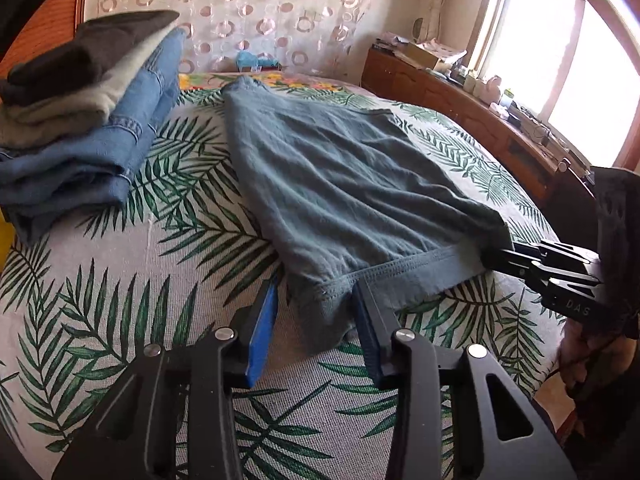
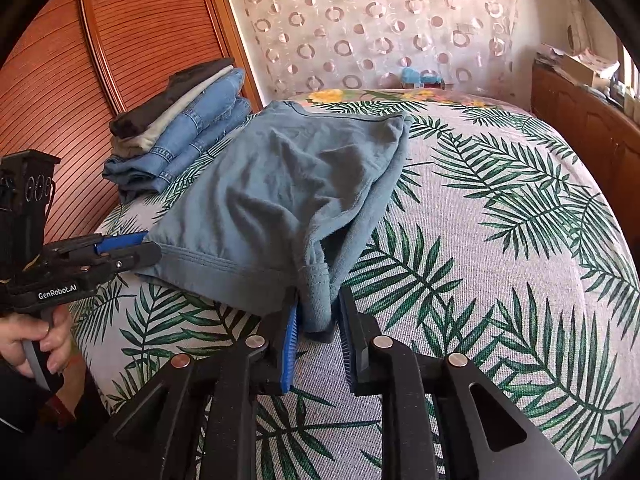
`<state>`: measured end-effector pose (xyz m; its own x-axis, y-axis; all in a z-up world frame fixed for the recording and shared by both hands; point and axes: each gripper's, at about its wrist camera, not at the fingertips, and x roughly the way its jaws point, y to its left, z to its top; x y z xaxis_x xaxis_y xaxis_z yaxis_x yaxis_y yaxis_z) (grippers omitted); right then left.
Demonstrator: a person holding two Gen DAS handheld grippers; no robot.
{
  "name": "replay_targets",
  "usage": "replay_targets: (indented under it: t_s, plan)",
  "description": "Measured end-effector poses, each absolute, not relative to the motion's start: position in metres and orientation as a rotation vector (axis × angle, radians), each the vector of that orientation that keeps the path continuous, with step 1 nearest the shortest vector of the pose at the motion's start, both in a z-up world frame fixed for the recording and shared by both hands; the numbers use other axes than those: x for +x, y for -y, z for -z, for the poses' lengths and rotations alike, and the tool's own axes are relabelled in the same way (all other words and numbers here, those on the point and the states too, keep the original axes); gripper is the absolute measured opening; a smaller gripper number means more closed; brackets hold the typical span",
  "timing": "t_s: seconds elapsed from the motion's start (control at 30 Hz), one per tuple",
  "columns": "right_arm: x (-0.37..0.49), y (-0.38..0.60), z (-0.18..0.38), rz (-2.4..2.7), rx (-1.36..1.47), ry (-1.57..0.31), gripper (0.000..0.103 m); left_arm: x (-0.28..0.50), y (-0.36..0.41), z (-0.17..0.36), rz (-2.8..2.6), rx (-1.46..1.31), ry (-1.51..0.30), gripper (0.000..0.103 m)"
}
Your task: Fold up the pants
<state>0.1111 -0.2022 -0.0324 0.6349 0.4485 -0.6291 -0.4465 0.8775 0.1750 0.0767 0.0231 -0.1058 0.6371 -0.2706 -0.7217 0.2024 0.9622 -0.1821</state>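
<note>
grey-blue pants (image 1: 340, 184) lie folded and wrinkled on the leaf-print bedspread (image 1: 168, 248), hem nearest.

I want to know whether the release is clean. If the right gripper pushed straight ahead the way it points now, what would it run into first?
The right gripper would meet the blue-grey pants at once: their hemmed corner already sits between its open fingers, resting on the leaf-print bedspread. Beyond that lies only more of the folded pants, as far as depth can be judged.

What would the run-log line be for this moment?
stage: fold laid down | pants: flat on bed | left tongs: open around hem corner | right tongs: open around other corner | pile: untouched
</note>
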Motion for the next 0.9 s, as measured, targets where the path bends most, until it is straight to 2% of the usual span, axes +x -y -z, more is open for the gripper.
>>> replay_targets:
  t_s: [0.1,0.17,0.23,0.3,0.63,0.73,0.83,0.9]
  plan:
    - [0.109,0.201,0.028,-0.489,-0.003,-0.729,0.029,0.076,-0.021,0.107,0.283,-0.076,-0.833,0.030]
    - [0.106,0.208,0.019,-0.479,0.023,-0.705,0.050,0.075,-0.019,0.106,0.296,-0.079,-0.828,0.025]
    - [0.105,0.213,0.010,-0.465,0.038,-0.677,0.057,0.074,-0.017,0.105,0.299,-0.064,-0.819,0.020]
    - [0.111,0.216,0.009,-0.460,0.051,-0.687,0.057,0.072,-0.018,0.103,0.303,-0.063,-0.810,0.014]
    - [0.123,0.208,0.023,-0.391,0.040,-0.802,0.056,0.068,-0.025,0.105,0.312,-0.072,-0.818,0.013]
    - [0.117,0.207,0.020,-0.420,0.049,-0.779,0.051,0.069,-0.025,0.105,0.310,-0.086,-0.820,0.013]
    - [0.118,0.205,0.019,-0.437,0.037,-0.782,0.042,0.068,-0.026,0.106,0.303,-0.090,-0.820,0.016]
    - [0.116,0.204,0.019,-0.450,0.036,-0.779,0.037,0.069,-0.027,0.106,0.294,-0.102,-0.822,0.021]
